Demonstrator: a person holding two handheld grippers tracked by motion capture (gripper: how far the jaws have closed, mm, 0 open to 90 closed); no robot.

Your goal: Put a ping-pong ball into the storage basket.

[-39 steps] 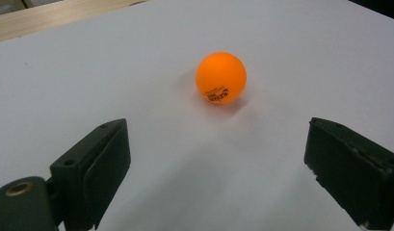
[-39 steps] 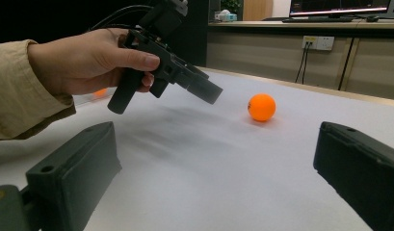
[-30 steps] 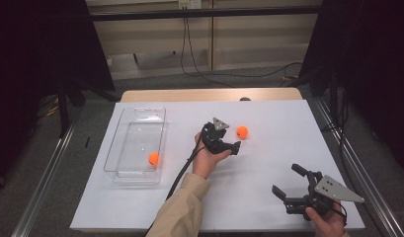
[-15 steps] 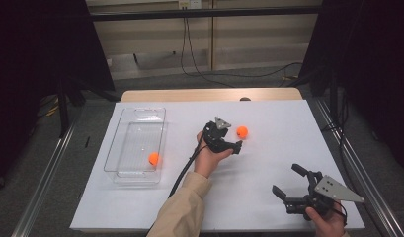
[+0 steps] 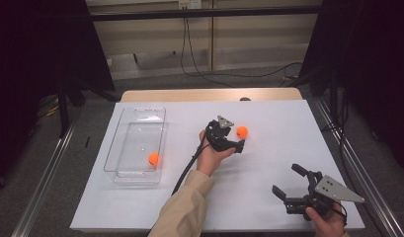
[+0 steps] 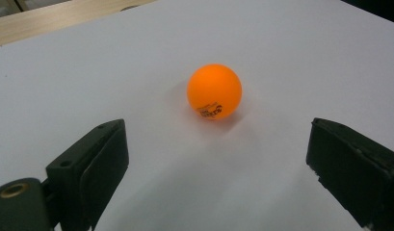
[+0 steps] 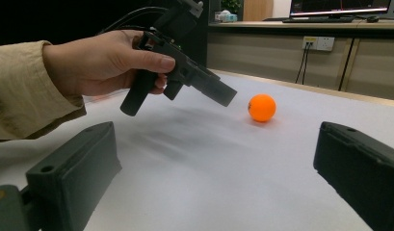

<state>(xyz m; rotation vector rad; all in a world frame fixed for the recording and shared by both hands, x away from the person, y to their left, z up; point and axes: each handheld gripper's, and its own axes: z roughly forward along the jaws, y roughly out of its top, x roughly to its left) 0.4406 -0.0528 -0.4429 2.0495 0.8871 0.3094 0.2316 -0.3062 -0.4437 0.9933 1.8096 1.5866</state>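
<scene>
1. Resting on the white table (image 5: 268,177), centre of the high view: one orange ball (image 5: 242,131), loose, untouched.
2. Ball marking: small black print low on its near face in the left gripper view (image 6: 214,91); lettering too small to read.
3. Left gripper (image 5: 239,146), centre of the high view, held in a hand with a tan sleeve (image 5: 182,210): jaws spread wide, nothing between them, tips just below and beside the ball. In its own view the ball sits beyond the two black pads, at upper centre.
4. Right gripper (image 5: 288,185), lower right of the high view: jaws apart, nothing held, well apart from the ball. Grey three-cornered plate on top.
5. Clear tray (image 5: 125,140), left of the high view: holds a second orange ball (image 5: 153,158) near its lower right corner.
6. Right gripper view: the ball (image 7: 261,107) at right of centre, the left gripper's nose pointing down toward it.
</scene>
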